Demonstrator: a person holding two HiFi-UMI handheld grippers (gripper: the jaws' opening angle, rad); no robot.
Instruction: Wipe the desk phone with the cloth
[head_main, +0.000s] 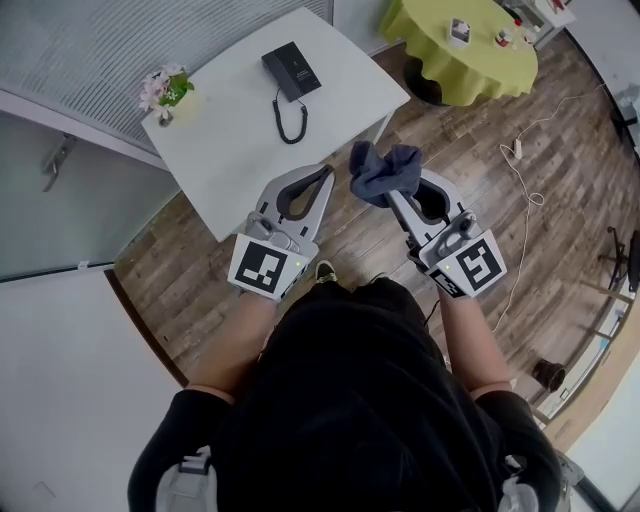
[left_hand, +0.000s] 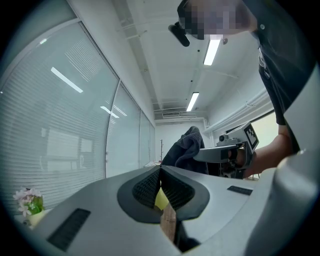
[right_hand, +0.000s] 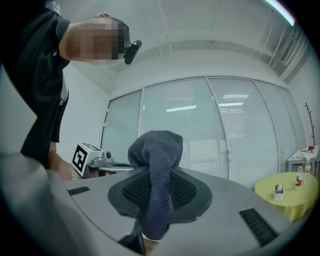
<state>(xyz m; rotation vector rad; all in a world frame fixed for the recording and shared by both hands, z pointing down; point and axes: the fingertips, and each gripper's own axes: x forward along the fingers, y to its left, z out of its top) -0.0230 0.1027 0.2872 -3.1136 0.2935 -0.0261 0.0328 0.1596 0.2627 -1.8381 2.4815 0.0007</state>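
One white rectangular desk (head_main: 230, 150) sits at 11 o'clock in the head view. The left gripper (head_main: 326, 172), off the desk's 5 o'clock corner, has its jaws together on nothing. At its 3 o'clock, the right gripper (head_main: 396, 198) has its jaws clamped on a dark blue-grey cloth (head_main: 385, 168). A black desk phone (head_main: 291, 70) lies on the desk at the cloth's 11 o'clock, well apart.

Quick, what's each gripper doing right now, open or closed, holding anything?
Left gripper: closed, empty.
Right gripper: closed on the cloth.
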